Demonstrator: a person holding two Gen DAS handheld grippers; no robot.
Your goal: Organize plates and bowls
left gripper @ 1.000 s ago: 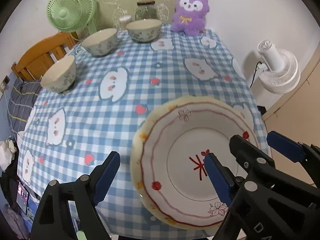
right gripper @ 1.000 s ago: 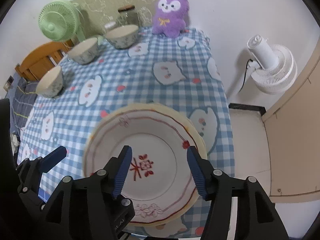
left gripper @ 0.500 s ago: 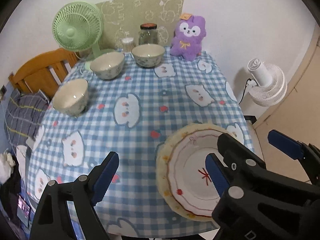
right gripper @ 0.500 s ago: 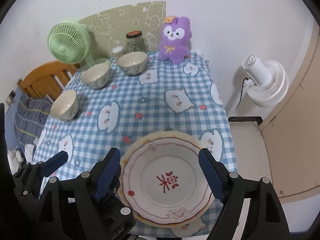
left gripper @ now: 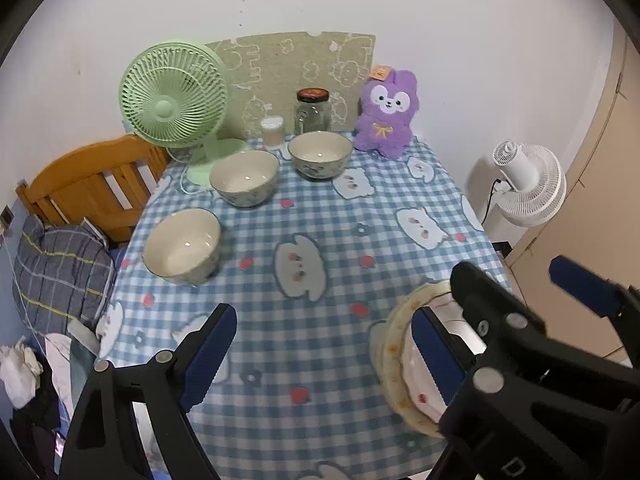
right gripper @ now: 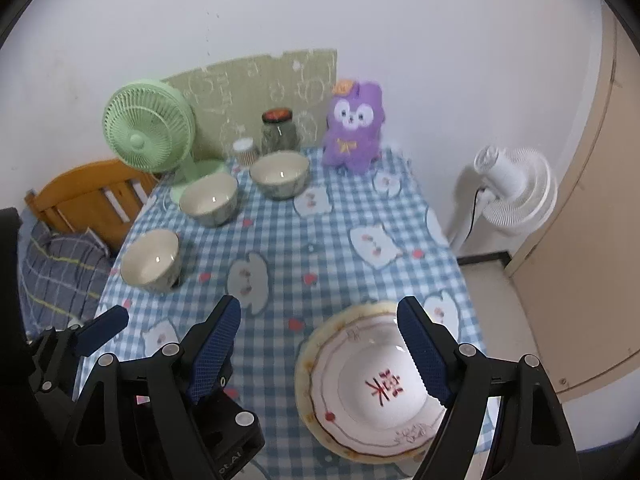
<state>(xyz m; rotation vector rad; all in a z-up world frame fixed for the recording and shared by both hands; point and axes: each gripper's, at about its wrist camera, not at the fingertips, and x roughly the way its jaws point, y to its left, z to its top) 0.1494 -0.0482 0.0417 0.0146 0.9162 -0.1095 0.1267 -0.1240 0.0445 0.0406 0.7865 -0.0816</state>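
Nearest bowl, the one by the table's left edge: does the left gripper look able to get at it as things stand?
Probably yes. The left gripper is open and holds nothing, and only bare tablecloth lies between it and the nearest bowl, which stands apart from the other bowls.

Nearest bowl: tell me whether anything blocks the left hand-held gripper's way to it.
Nothing visible does. Only bare checked tablecloth lies between the open left hand-held gripper and the nearest bowl. The stacked plates sit off to the right, beside the right hand-held gripper.
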